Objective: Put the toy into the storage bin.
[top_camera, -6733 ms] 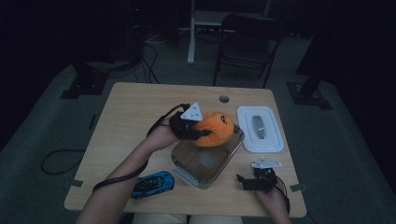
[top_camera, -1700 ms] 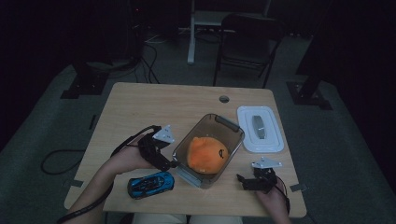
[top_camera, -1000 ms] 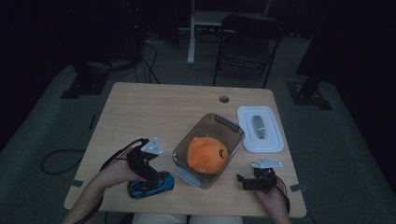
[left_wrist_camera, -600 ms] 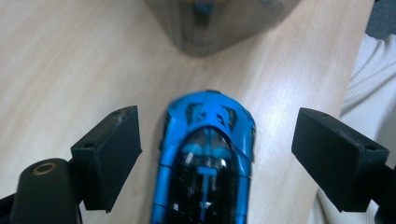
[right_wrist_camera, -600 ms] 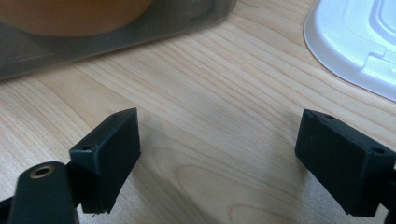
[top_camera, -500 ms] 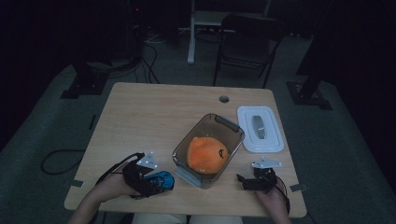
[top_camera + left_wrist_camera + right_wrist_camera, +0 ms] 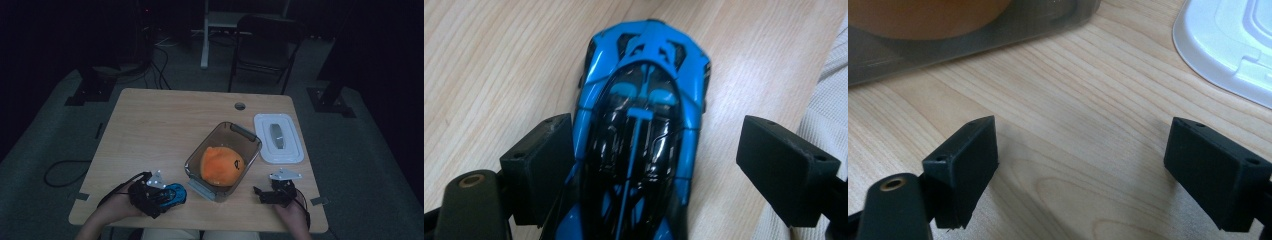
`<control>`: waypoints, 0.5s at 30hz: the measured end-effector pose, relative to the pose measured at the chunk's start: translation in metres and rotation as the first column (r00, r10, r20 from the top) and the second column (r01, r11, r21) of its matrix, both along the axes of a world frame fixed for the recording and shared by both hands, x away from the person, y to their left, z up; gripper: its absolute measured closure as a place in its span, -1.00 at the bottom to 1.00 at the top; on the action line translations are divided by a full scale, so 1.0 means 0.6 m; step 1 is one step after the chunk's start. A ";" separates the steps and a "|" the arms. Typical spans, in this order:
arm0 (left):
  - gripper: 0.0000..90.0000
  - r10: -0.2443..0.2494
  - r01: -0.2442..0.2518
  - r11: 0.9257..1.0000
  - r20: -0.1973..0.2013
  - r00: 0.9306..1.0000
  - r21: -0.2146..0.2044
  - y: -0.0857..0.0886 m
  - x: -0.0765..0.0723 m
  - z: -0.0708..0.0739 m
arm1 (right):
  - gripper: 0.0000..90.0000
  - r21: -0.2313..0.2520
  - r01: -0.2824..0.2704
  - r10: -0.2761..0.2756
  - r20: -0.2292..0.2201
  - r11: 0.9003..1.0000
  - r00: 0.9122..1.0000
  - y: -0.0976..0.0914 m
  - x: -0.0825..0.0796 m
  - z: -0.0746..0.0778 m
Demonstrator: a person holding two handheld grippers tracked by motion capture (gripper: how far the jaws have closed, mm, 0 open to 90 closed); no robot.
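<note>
Broadly, a pale wooden table with a round cable hole at its far edge carried everything. Right of its middle stood a clear grey-tinted plastic tub, set at a slant, and a round orange plush toy lay inside it. Just right of the tub, towards the far side, a white rectangular plastic lid with a grey handle lay flat on the wood.

At the near left corner, the left gripper lay low over the table, held in a hand that came in from the near edge. Its jaws stood apart, with a small glossy blue and black toy car between them. In the left gripper view, one pad sat against the car's side, perhaps touching it, while the other stood clear of it with bare wood between, so the car was not clamped. The car rested on the table just left of the tub's near corner.

At the near right, the right gripper rested by the table edge, its jaws wide apart over bare wood, near the tub's wall.
</note>
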State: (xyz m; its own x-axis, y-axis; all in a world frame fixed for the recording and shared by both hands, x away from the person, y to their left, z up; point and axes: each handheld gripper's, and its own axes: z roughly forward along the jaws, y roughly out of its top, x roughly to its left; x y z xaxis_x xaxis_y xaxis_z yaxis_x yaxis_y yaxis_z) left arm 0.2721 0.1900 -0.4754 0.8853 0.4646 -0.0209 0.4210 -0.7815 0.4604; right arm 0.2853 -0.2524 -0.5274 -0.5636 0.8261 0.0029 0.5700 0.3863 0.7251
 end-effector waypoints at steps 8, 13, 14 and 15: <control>-0.64 0.004 -0.002 0.998 -0.022 1.000 0.066 -0.008 0.010 -0.012 | -0.70 0.000 0.000 0.000 0.000 1.000 1.000 0.000 0.000 0.000; -0.63 -0.004 0.007 0.995 -0.039 0.999 0.100 -0.011 0.015 -0.027 | -0.70 0.000 0.000 0.000 0.000 1.000 1.000 0.000 0.000 0.000; -0.63 -0.005 0.009 0.995 -0.036 0.999 0.103 -0.012 0.015 -0.029 | -0.70 0.000 0.000 0.000 0.000 1.000 1.000 0.000 0.000 0.000; -0.62 -0.005 0.008 0.994 -0.028 1.000 0.111 -0.013 0.014 -0.030 | -0.70 0.000 0.001 -0.001 0.000 1.000 1.000 0.000 0.000 0.000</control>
